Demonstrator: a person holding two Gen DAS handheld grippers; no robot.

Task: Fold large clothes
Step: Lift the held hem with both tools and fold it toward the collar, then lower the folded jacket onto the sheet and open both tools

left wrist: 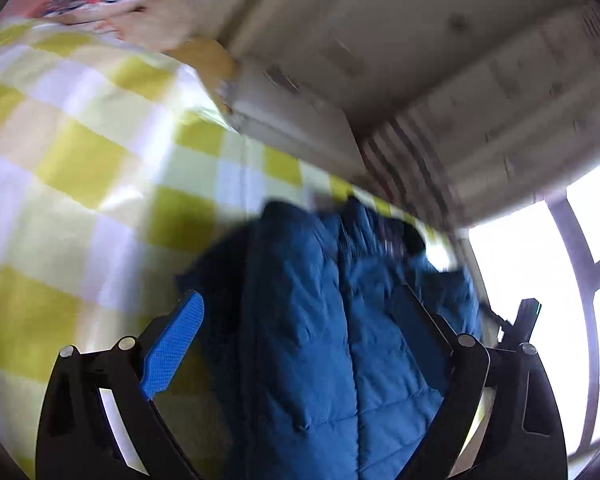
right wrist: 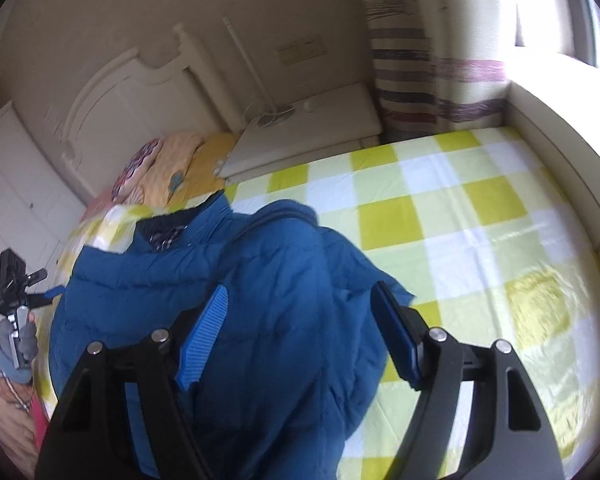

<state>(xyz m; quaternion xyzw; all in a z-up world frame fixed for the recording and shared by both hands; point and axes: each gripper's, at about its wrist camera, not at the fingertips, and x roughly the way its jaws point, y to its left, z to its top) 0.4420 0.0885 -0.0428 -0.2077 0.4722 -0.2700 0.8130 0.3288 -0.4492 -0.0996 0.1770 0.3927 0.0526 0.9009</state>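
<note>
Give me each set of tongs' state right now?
Left tongs: open, holding nothing, above the blue puffer jacket.
Right tongs: open, holding nothing, above the same jacket.

Puffer jacket (right wrist: 260,292) solid teal-blue with quilted stitching, dark navy collar lining with a small checked patch inside. Under the jacket, bedsheet (right wrist: 460,216) in yellow, pale-yellow and white checks. Beyond the jacket's collar, pillow (right wrist: 180,172) orange-yellow with a pink and purple round print. Headboard (right wrist: 112,108) behind the pillow cream-white, nightstand (right wrist: 308,132) beside the pillow same cream. Curtain (right wrist: 432,76) far past the jacket beige with maroon and grey horizontal stripes. Gripper pads (right wrist: 204,340) over the jacket bright blue, ribbed, on black frames.
</note>
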